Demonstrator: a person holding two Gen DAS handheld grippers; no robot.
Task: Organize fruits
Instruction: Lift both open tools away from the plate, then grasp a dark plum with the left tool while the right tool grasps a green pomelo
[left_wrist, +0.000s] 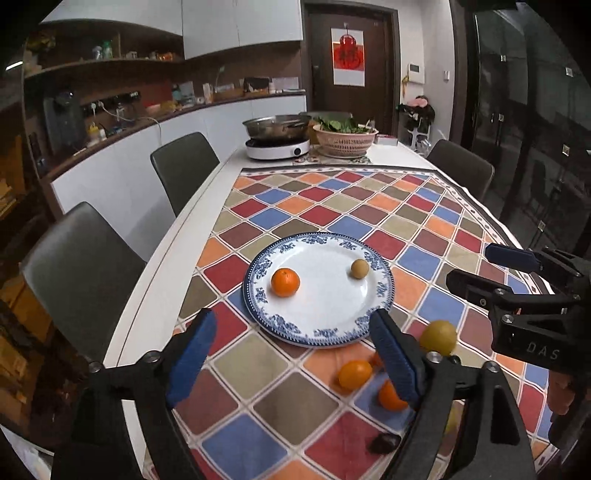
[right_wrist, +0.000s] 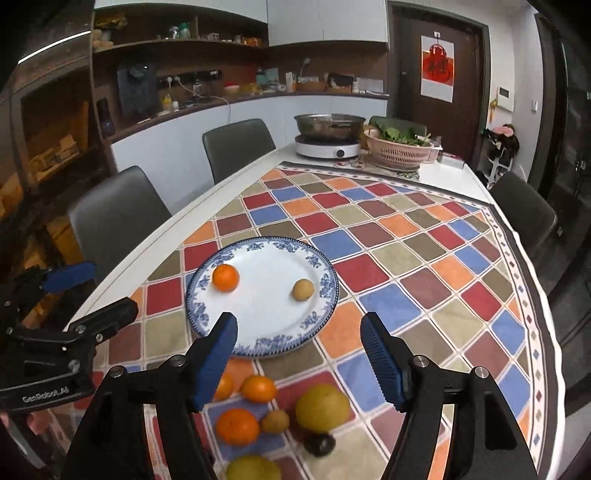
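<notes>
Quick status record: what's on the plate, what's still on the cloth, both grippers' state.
plate: holds one orange and one small tan fruit, apart
off plate: two oranges, large yellow fruit, small brown fruit, dark fruit on checkered tablecloth
left gripper: open, empty
right gripper: open, empty

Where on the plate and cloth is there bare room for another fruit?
The plate is bare in its middle and near side, between the orange and the small brown fruit. The checkered cloth right of it is bare. Loose fruit crowds the near cloth.
</notes>
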